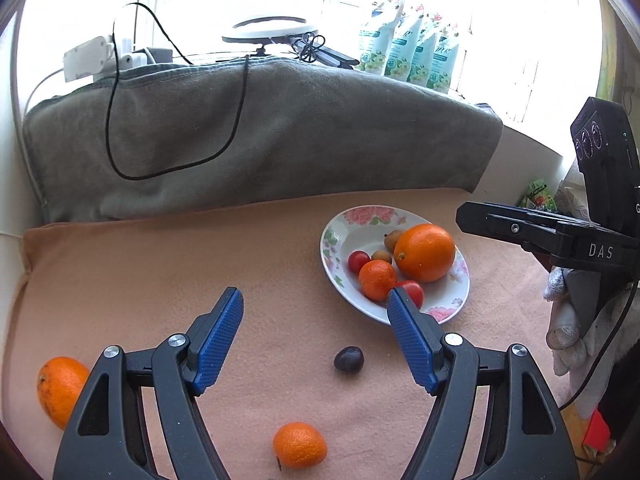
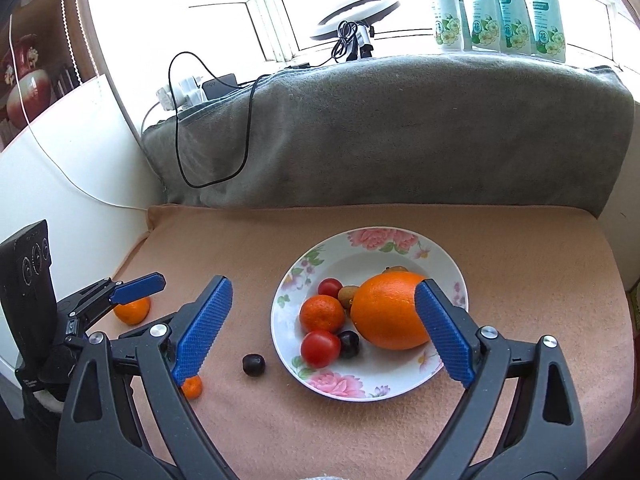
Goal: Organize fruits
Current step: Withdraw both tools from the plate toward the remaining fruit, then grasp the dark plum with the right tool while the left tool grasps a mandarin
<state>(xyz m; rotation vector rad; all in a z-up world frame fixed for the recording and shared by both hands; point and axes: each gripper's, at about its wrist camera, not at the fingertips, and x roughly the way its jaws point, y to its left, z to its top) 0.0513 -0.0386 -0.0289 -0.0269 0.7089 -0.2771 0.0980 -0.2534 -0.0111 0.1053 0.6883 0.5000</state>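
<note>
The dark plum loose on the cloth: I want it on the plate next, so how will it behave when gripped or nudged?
The dark plum looks round and smooth, so it would probably roll if nudged. Its glossy skin may slip between the pads. It seems small and likely light.

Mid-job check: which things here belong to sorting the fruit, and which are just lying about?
Job:
floral plate
big orange on it
loose plum
loose mandarin
loose orange

Lying about:
grey towel
black cable
ring light
pouches
</note>
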